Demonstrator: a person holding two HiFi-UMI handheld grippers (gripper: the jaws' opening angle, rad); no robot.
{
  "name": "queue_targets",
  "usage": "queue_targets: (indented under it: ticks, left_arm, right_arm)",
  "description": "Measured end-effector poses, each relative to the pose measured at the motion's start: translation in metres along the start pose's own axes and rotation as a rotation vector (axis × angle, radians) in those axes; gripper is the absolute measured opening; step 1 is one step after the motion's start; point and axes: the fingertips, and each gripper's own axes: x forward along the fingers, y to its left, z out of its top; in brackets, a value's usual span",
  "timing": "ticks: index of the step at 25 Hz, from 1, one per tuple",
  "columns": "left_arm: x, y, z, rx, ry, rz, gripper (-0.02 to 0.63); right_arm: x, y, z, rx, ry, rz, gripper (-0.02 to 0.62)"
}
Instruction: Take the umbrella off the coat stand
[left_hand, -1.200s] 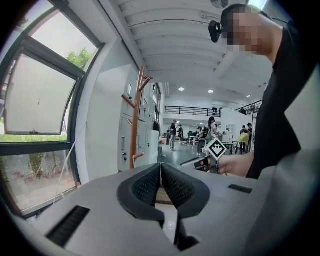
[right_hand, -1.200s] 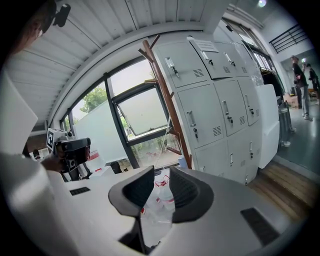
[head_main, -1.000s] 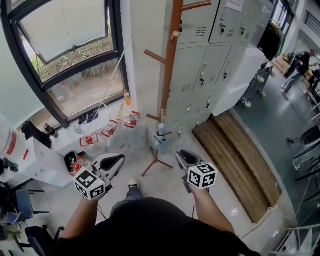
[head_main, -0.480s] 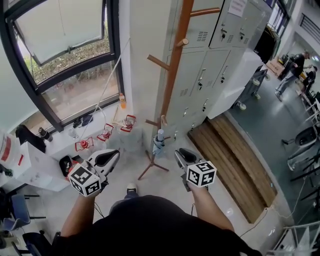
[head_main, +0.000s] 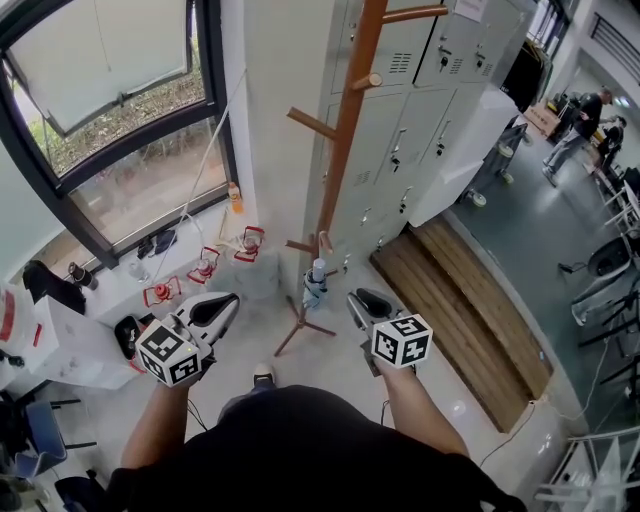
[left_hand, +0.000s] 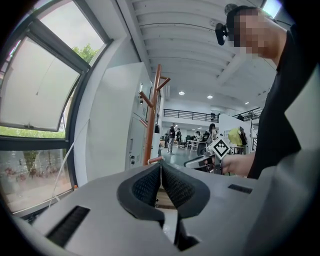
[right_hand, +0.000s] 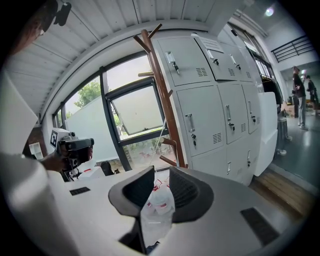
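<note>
- Left gripper (head_main: 225, 302): clenched, jaws tip to tip, nothing in them. Umbrella lies ahead and to its right. Judged best kept free to steady the pole.
- Umbrella (head_main: 315, 283): folded, pale, hanging low on the wooden coat stand (head_main: 345, 130), apparently from a short lower peg (head_main: 300, 246). It is ahead of and between both grippers, touching neither.
- Right gripper (head_main: 362, 299): released, jaws apart, empty. The umbrella lines up with its gap but is not yet reached.
- Advice: close the right gripper around the folded body, lift until the handle clears the peg, then draw away. A sideways tug may tip the stand.
</note>
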Motion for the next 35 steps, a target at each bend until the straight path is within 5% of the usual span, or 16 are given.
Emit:
queue_targets:
  ticks: [35]
  left_arm:
    - [0.042, 0.029, -0.033, -0.082, 0.058, -0.065, 0.025]
  right_arm:
    - [0.085, -0.061, -0.028, -0.025, 0.089, -0.081, 0.103]
